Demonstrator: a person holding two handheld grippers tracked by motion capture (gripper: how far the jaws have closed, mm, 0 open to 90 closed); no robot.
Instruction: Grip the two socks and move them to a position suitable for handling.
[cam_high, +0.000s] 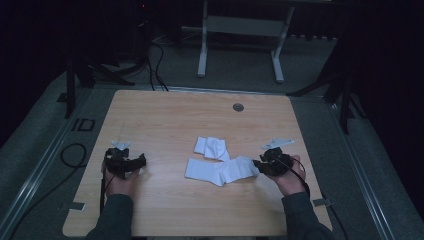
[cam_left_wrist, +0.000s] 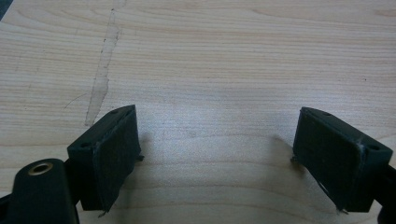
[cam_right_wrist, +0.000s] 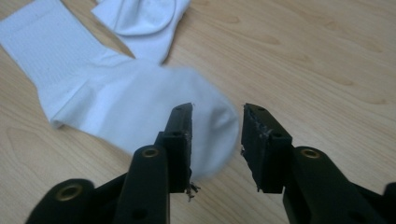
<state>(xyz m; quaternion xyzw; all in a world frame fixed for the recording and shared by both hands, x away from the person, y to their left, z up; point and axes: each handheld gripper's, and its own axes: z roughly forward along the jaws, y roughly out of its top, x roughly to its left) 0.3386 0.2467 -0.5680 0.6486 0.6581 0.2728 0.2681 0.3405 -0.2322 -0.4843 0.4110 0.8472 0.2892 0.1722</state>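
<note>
A white sock (cam_high: 220, 170) lies flat across the middle of the wooden table (cam_high: 165, 115), its toe pointing right. My right gripper (cam_high: 257, 164) is at that toe. In the right gripper view the jaws (cam_right_wrist: 217, 135) stand apart, the sock's toe (cam_right_wrist: 116, 98) reaches in between them, and the pads do not press on it. A second white sock (cam_high: 212, 148), folded over, lies just behind the first and touches it (cam_right_wrist: 140, 18). My left gripper (cam_high: 142, 161) rests at the table's left, open wide (cam_left_wrist: 215, 149) over bare wood.
A round grommet (cam_high: 238, 107) sits near the table's far edge. A pale streak (cam_left_wrist: 102, 79) marks the wood ahead of the left gripper. A grey stand (cam_high: 240, 30) and cables (cam_high: 72, 155) are on the floor beyond and beside the table.
</note>
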